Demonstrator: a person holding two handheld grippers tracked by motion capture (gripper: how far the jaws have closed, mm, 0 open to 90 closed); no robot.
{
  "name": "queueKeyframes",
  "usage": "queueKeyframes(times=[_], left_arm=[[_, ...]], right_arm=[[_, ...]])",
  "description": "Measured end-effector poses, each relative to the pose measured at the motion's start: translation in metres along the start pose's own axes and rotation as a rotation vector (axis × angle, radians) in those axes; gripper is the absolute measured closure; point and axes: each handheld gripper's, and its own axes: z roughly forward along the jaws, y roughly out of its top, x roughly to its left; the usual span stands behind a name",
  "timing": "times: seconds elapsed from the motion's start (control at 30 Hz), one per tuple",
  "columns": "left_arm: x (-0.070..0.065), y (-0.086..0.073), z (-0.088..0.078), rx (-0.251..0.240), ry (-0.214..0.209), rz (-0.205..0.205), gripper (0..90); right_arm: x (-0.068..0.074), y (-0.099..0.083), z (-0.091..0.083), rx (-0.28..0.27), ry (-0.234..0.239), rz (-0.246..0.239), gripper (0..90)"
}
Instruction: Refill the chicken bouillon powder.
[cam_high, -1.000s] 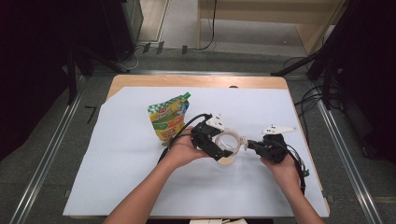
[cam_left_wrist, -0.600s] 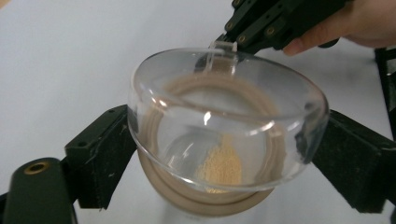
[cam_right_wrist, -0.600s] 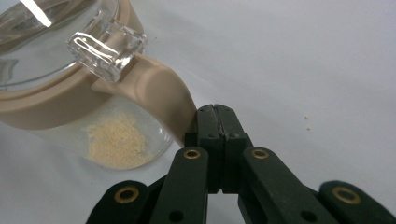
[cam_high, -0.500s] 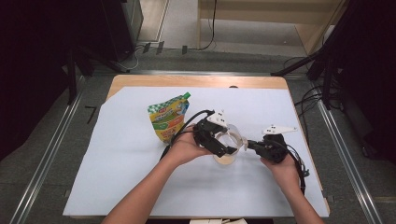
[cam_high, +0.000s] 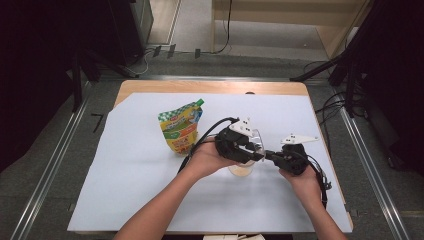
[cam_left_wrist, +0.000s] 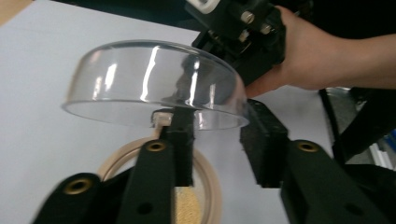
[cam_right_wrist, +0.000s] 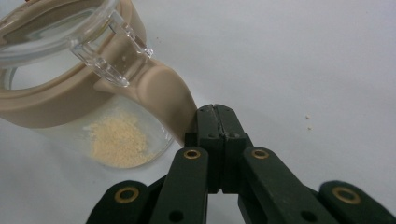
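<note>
White paper sheet (cam_high: 125, 190) covers the wooden table; dark room and cables behind.

Work in hand: opening the small clear jar with the beige plastic collar (cam_right_wrist: 70, 100), sitting mid-table just in front of me, a thin layer of pale yellow powder (cam_right_wrist: 119, 140) at the bottom. Green-and-yellow printed spout pouch (cam_high: 181, 127) lies flat beside it, to the left in the high view, not touching.

My left claw (cam_left_wrist: 219, 140) has just been closing and is now clamped on the clear domed plastic lid (cam_left_wrist: 154, 84): one jaw inside the rim, the other outside, so it's pinching the wall edge-on. The lid is raised and tilted over the jar mouth, clear of the collar on my side.

My right claw (cam_right_wrist: 215, 116) is fully closed with nothing between the jaws, tips pushed against the beige tab on the collar to brace the jar. Can't tell if the lid still hangs on its clear hinge lug (cam_right_wrist: 112, 51).

Handling, my read:
- Jar is light, nearly empty. It'll slide or tip on paper if unbraced, so keep the right claw on the tab.
- Lid is thin, stiff, glossy, and slippery in a rim pinch. Squeezing harder risks cracking it or popping it out. Grip low on the rim wall, not the dome.
- If hinged, swing along the hinge arc; don't pull straight up.
- Powder spills easily, so keep the jar upright.
- Pouch is soft and floppy; grab it near the green cap (cam_high: 199, 102).
</note>
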Motion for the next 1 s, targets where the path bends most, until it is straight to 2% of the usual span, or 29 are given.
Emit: queueKeyframes(times=[0.07, 0.1, 0.13, 0.3, 0.47, 0.57, 0.7, 0.93, 1.0], left_arm=[[0.0, 0.001, 0.0, 0.0, -0.012, 0.001, 72.8], [-0.001, 0.002, 0.001, 0.003, -0.035, -0.008, 80.0], [-0.001, 0.003, 0.002, 0.001, -0.044, -0.012, 82.6], [-0.002, 0.008, 0.004, 0.011, -0.033, -0.013, 84.2], [-0.001, 0.013, 0.009, 0.006, -0.046, -0.03, 82.6], [0.001, 0.016, 0.015, 0.006, -0.068, -0.057, 79.2], [0.001, 0.018, 0.022, 0.015, -0.061, -0.067, 74.2], [0.001, 0.017, 0.013, 0.02, -0.067, -0.078, 65.3], [0.001, 0.017, 0.01, 0.019, -0.07, -0.078, 65.1]], right_arm=[[0.0, 0.0, 0.0, 0.0, 0.0, 0.0, 90.0], [0.0, 0.0, 0.0, -0.002, 0.001, 0.0, 90.0], [0.0, 0.0, 0.0, -0.001, 0.001, 0.0, 90.0], [0.0, 0.0, 0.0, -0.002, 0.002, 0.002, 90.0], [0.0, -0.001, 0.0, -0.005, 0.005, 0.01, 90.0], [0.0, -0.001, -0.001, -0.005, 0.006, 0.009, 90.0], [-0.001, -0.002, -0.002, -0.01, 0.014, 0.015, 90.0], [0.001, -0.004, -0.009, -0.029, 0.014, 0.009, 90.0], [0.001, -0.005, -0.011, -0.032, 0.011, 0.009, 90.0]])
